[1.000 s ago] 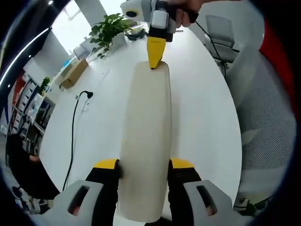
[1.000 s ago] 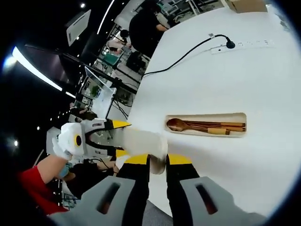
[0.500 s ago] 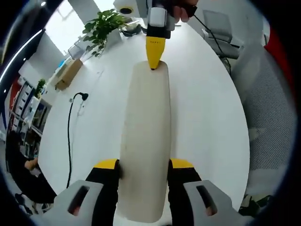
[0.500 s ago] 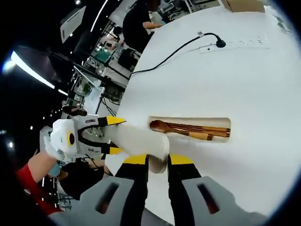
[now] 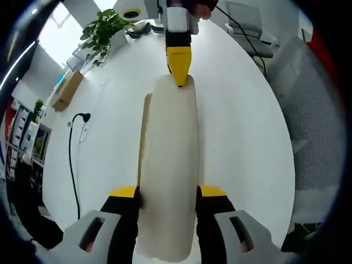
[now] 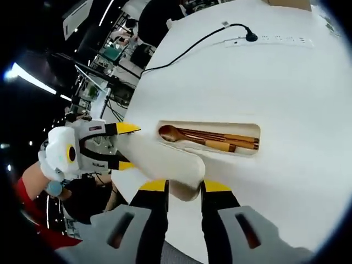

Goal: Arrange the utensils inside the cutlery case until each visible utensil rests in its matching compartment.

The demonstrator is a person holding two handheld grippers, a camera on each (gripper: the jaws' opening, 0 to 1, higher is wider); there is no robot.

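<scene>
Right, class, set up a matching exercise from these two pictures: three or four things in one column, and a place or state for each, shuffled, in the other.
Things:
1. lid
2. spoon
3. cable
4. plant

Places or states:
A. lying in the open case
B. held at both ends by the left gripper and right gripper
C. standing at the table's far edge
D. running black across the table to a white power strip

Pairs: 1-B, 2-A, 3-D, 4-C

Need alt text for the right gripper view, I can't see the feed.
Both tongs hold a cream lid above a white table: right tongs at its near end, left tongs at its far end. Beyond lies the open case with wooden spoon and chopsticks.
</scene>
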